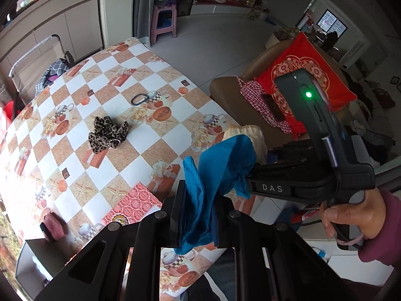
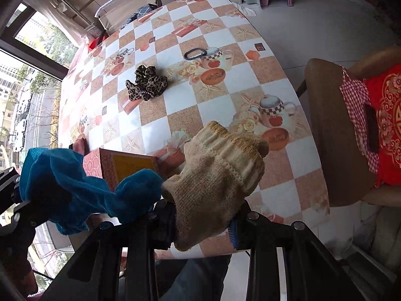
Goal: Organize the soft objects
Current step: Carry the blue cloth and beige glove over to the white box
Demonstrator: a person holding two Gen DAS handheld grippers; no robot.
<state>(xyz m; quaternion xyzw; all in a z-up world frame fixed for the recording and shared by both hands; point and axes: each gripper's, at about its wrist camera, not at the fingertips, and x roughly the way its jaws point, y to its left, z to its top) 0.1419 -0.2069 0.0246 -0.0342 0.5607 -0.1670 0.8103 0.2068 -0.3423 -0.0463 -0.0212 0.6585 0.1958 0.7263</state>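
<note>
My left gripper [image 1: 198, 223] is shut on one end of a blue cloth [image 1: 220, 165], which it holds above the near edge of the checked table [image 1: 155, 75]. The cloth stretches across to my right gripper [image 1: 246, 183], held by a hand at the right. In the right wrist view the right gripper [image 2: 200, 228] is shut on a beige knitted glove [image 2: 215, 175], cuff pointing away. The blue cloth [image 2: 75, 185] hangs between it and the left gripper [image 2: 15, 200]. I cannot tell whether the cloth's end is pinched there too.
On the table lie a leopard-print scrunchie [image 1: 108, 135] [image 2: 146, 85], a black hair tie [image 1: 139, 99] [image 2: 194, 54], a red patterned box [image 1: 132, 205] [image 2: 125, 165] and a small pink item [image 1: 52, 227]. A brown chair with a red cushion [image 1: 300, 80] [image 2: 386, 125] stands right of the table.
</note>
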